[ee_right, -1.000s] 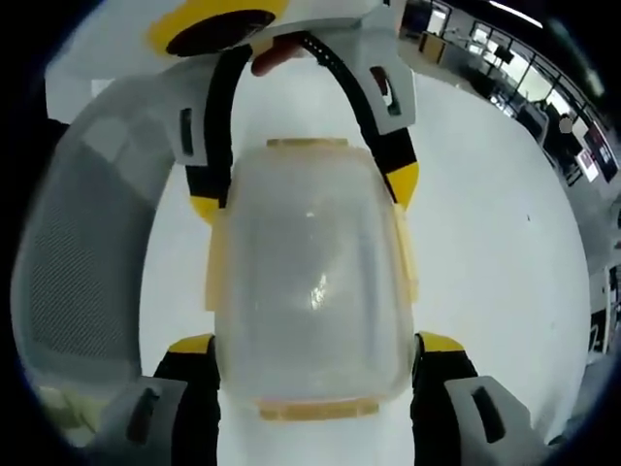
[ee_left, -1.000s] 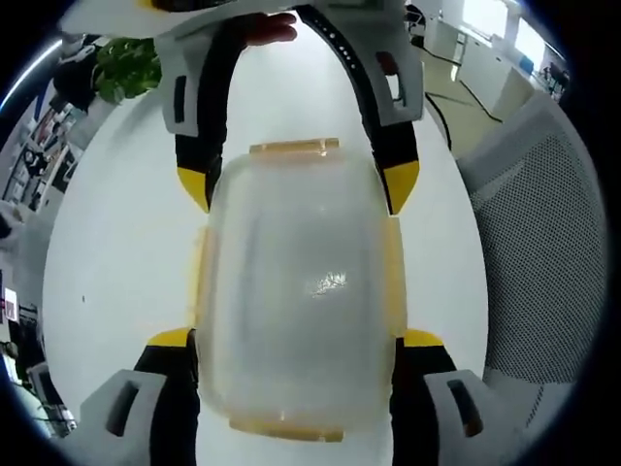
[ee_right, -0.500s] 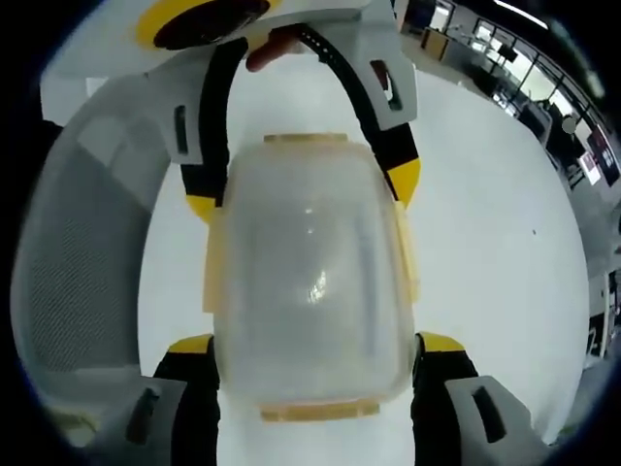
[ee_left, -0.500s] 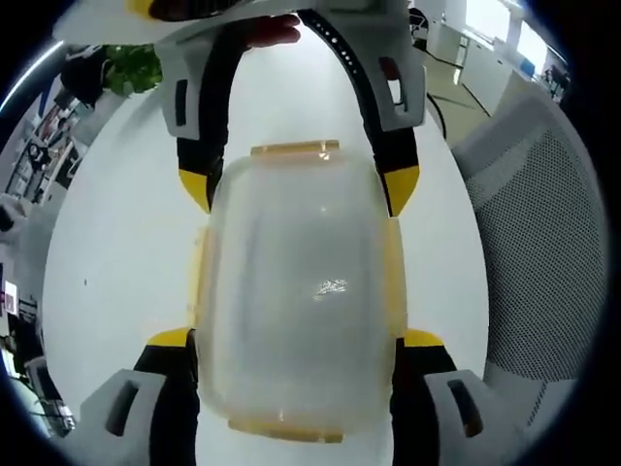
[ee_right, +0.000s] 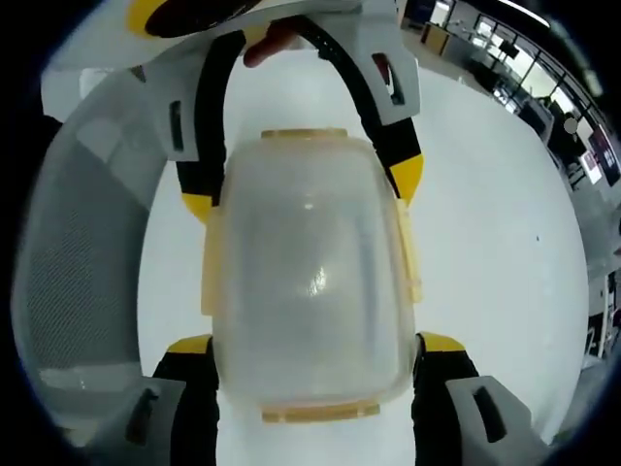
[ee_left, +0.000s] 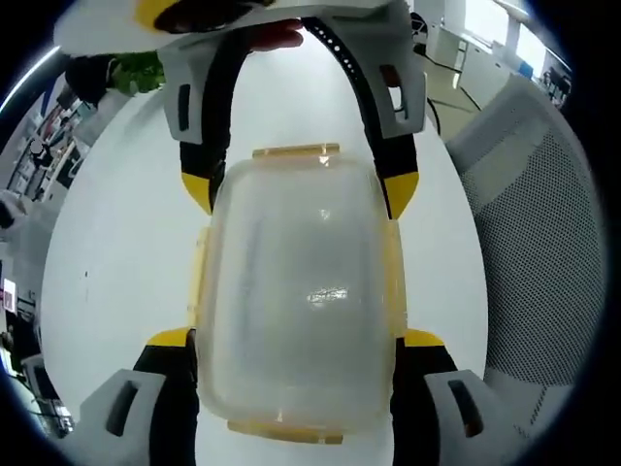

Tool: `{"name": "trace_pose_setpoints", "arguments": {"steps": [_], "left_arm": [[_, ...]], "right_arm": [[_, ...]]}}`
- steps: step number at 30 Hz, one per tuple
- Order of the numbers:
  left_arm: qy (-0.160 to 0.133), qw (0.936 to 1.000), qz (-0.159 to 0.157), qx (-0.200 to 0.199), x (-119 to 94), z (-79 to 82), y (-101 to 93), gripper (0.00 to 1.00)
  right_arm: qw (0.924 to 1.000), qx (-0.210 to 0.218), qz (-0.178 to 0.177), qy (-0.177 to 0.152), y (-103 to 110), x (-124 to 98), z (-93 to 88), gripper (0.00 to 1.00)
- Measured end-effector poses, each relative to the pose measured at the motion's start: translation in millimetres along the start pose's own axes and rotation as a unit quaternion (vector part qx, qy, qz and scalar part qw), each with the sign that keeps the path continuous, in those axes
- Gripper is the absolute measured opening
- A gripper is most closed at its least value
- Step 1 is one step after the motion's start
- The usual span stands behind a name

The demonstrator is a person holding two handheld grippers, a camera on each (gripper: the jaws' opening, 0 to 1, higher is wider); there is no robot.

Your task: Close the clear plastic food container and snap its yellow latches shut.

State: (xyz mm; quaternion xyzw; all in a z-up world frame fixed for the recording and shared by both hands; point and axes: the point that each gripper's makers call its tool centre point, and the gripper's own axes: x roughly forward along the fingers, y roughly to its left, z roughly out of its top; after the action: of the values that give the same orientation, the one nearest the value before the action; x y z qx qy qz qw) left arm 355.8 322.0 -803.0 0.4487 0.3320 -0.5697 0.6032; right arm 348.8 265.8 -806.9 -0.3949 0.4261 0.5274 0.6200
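Note:
The clear plastic food container [ee_left: 296, 291] lies lid-on over the white table [ee_left: 116, 252], with yellow latches [ee_left: 296, 151] at its ends and sides. My left gripper [ee_left: 296, 338] clasps its near part, yellow-tipped jaws pressed against both long sides. Opposite it, my right gripper [ee_left: 299, 189] clasps the far part the same way. In the right gripper view the container [ee_right: 310, 282] sits between my right gripper [ee_right: 315, 342] and the left gripper [ee_right: 303, 189], and the side latches [ee_right: 408, 257] lie flat against the wall.
A grey mesh chair [ee_left: 543, 243] stands close beside the table, seen again as the chair [ee_right: 78, 262]. A person's finger [ee_left: 272, 37] rests on the right gripper's handle. A green plant [ee_left: 136, 70] and office desks lie beyond the table.
Both views have shifted a little, and the chair takes up slightly more room in each. Both grippers keep the same hold on the container.

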Motion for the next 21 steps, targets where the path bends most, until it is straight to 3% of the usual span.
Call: {"name": "trace_pose_setpoints", "arguments": {"steps": [21], "left_arm": [[-0.003, 1.0000, -0.001, -0.003, -12, -30.1, -0.7, 0.82]], "right_arm": [[1.0000, 0.004, -0.003, 0.000, 2, 12, 30.6, 0.84]]}}
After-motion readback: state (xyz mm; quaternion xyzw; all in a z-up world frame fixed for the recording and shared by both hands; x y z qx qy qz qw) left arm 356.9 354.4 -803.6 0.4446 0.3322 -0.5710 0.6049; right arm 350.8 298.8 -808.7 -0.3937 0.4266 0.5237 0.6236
